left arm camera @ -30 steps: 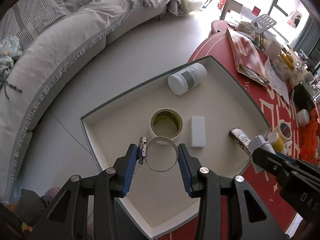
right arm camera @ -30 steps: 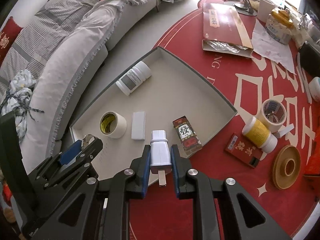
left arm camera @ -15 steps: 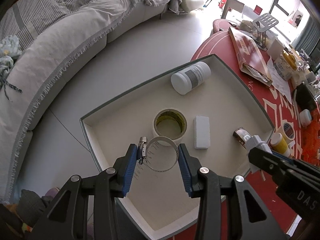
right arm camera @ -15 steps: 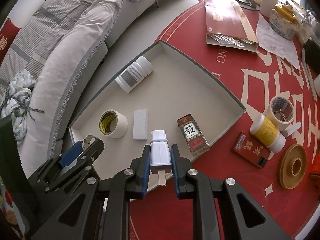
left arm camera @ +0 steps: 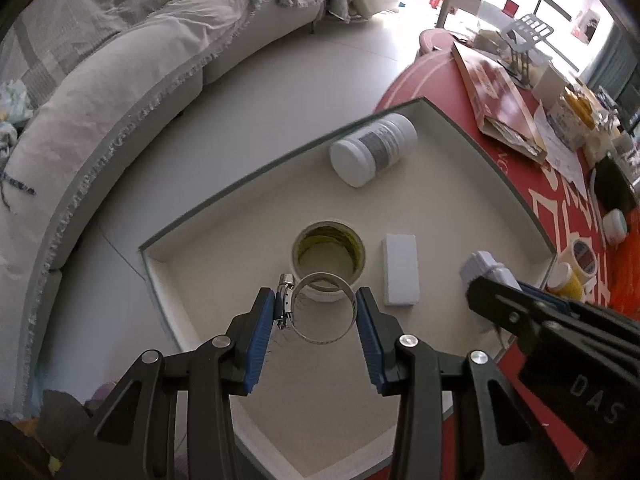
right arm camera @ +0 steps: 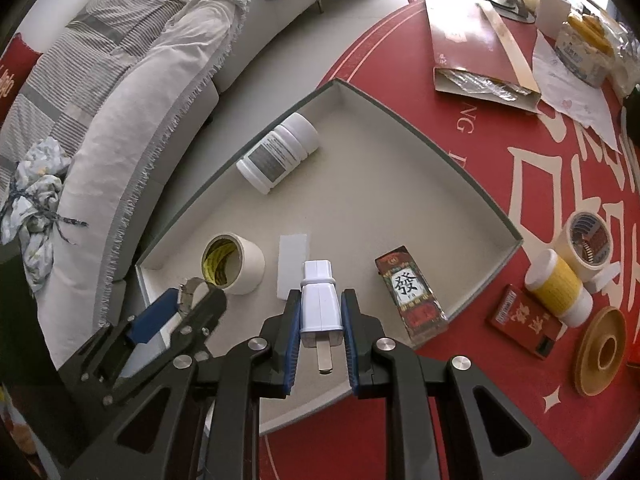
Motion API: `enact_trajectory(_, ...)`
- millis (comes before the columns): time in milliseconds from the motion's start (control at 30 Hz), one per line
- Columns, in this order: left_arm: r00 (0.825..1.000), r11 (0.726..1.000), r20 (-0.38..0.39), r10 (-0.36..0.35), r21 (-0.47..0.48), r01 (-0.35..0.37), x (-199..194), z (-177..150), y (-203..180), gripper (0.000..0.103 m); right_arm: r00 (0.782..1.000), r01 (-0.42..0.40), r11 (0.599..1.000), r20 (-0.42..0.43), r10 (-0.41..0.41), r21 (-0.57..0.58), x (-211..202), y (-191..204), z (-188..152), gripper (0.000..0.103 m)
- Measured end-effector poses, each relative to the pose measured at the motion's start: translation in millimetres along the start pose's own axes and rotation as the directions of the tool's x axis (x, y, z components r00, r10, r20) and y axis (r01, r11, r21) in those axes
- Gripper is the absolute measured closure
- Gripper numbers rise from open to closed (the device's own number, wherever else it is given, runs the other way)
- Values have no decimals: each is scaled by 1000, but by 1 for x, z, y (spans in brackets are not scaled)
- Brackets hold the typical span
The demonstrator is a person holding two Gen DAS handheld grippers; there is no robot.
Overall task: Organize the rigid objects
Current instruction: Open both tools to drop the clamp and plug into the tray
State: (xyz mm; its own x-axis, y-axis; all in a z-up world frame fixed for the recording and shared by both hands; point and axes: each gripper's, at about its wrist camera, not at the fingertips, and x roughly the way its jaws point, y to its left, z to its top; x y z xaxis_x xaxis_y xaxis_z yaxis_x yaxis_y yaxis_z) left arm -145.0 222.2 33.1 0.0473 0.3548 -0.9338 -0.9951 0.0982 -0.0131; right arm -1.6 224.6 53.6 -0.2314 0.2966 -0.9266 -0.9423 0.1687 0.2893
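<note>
Both hands are carrying something in over the grey tray (right arm camera: pixel 476 184), so the step in hand looks like dropping items into it. The left tongs (left arm camera: pixel 316 312) are clamping a metal hose clamp (left arm camera: pixel 324 308) above the tape roll (left arm camera: pixel 329 256); the right tongs (right arm camera: pixel 320 316) are gripping a white plug adapter (right arm camera: pixel 320 300), hanging beside the white block (right arm camera: pixel 293 260). Next, each load probably needs a bare patch of tray floor before the tongs are spreading.

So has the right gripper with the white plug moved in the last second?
Yes. In the left wrist view the right gripper, shut on the white plug, has come in over the tray, leftward toward the white block.
</note>
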Motion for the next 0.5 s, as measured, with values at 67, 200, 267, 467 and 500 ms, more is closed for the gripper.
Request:
enact_trajectory(67, 1000, 1000, 1, -8, 20, 8, 4, -1, -4, 51, 1000, -3, 1000, -9, 3, -9, 4, 0, 1, 82)
enact_trajectory(200, 1000, 999, 6, 6, 38, -6, 6, -4, -8, 12, 1000, 21, 999, -18, -21, -26, 4, -2, 1, 46)
enact_trajectory(267, 1000, 999, -13, 0, 46, 1, 7, -6, -10, 4, 999, 26, 1000, 37, -26, -7, -9, -10, -1, 11)
enact_trajectory(467, 1000, 998, 7, -2, 57, 1, 0, -9, -17, 0, 957, 171, 963, 197, -212, 208, -56, -80, -20, 11)
enact_trajectory(500, 1000, 998, 11, -8, 60, 8, -1, -10, -19, 0, 952, 181, 942, 192, -240, 284, -58, -102, -24, 11)
